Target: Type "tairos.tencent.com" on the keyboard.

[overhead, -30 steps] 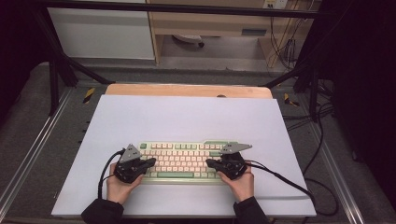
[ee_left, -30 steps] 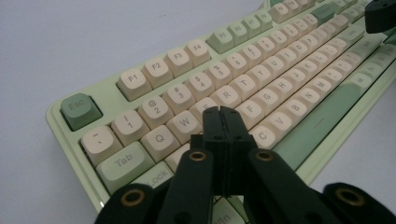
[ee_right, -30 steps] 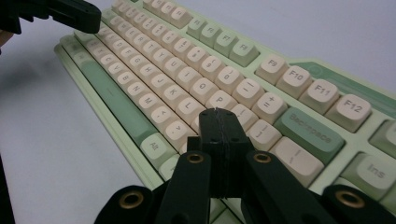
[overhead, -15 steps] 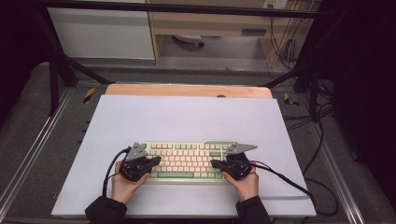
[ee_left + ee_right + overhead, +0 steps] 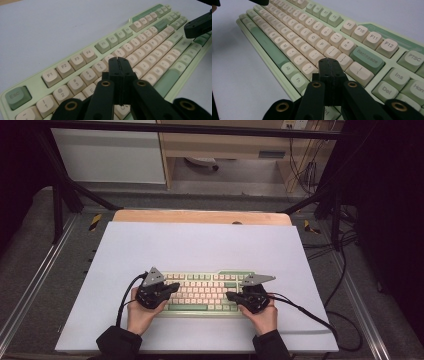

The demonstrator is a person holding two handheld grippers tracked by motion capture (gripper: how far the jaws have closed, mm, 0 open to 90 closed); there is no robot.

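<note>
white mat (image 5: 200, 245) covers table | wooden edge (image 5: 200, 216) at far side | cables (image 5: 305, 172) hang at back right | grey floor (image 5: 30, 270) around table

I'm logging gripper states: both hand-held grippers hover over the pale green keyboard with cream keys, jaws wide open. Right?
Not quite. Both sets of jaws are shut, pressed together. The left hand-held gripper and right hand-held gripper do sit over the pale green keyboard with cream keys; each gripper view shows this.

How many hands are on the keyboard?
2. The left hand is at the keyboard's left end, and the right hand is at its right end, each holding a gripper.
</note>
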